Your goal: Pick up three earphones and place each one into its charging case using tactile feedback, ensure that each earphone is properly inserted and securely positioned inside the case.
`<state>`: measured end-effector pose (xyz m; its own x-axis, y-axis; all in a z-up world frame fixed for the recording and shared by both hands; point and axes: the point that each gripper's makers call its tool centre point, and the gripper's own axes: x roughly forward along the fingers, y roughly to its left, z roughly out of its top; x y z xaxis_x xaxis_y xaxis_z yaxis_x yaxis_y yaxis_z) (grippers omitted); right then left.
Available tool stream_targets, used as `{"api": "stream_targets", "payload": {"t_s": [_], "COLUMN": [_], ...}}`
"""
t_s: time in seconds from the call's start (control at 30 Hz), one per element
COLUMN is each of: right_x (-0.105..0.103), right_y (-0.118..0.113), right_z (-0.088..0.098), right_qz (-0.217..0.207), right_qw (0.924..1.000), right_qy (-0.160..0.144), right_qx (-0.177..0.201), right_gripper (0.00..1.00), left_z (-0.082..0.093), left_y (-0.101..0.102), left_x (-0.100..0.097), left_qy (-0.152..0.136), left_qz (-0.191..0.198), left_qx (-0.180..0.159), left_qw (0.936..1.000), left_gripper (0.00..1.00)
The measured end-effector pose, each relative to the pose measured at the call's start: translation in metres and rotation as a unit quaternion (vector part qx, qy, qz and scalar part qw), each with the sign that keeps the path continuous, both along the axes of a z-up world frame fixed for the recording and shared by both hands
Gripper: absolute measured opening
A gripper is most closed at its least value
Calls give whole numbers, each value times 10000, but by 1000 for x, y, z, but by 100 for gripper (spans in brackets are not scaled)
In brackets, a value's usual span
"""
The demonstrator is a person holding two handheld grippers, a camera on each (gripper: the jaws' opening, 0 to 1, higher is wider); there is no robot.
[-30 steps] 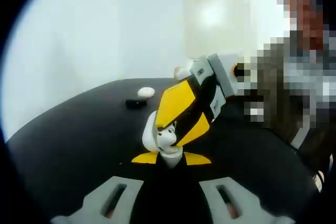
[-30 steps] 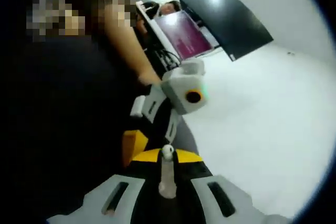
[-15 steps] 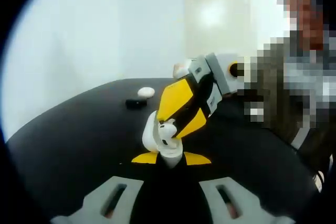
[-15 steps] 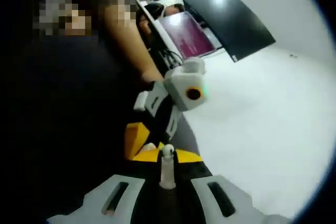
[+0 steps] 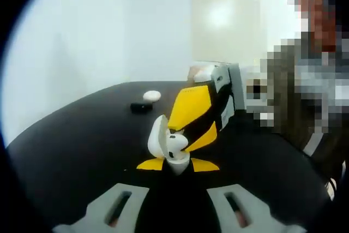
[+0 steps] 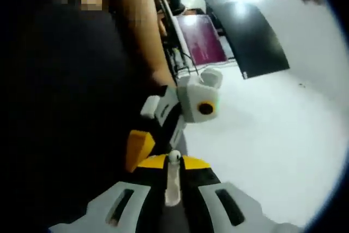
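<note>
Left gripper (image 5: 177, 165) clamping open white charging case (image 5: 162, 144) at lower centre of frame. Right gripper (image 6: 172, 181) pinching earphone (image 6: 173, 175) by stem, lower centre, leaning toward case. Earphone looking light, smooth, slippery; stem grip is suiting it. Spare white case (image 5: 151, 96) lying upper left on black table (image 5: 71, 135).
</note>
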<state>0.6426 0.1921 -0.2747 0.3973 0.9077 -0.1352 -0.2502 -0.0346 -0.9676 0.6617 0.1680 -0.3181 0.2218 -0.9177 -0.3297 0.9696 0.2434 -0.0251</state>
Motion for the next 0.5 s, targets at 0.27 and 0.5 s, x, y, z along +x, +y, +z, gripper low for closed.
{"api": "stream_targets", "payload": {"t_s": [0.27, 0.5], "right_x": [0, 2], "right_y": [-6, -9], "right_z": [0, -2], "right_qz": [-117, -163], "right_qw": [9990, 9985], "right_qy": [416, 517], "right_qx": [150, 122], "right_gripper": [11, 11], "left_z": [0, -1], "left_y": [1, 0], "left_x": [1, 1], "left_qy": [2, -1], "left_qz": [3, 5], "left_qx": [1, 1], "left_qw": [10000, 10000], "left_gripper": [13, 13]}}
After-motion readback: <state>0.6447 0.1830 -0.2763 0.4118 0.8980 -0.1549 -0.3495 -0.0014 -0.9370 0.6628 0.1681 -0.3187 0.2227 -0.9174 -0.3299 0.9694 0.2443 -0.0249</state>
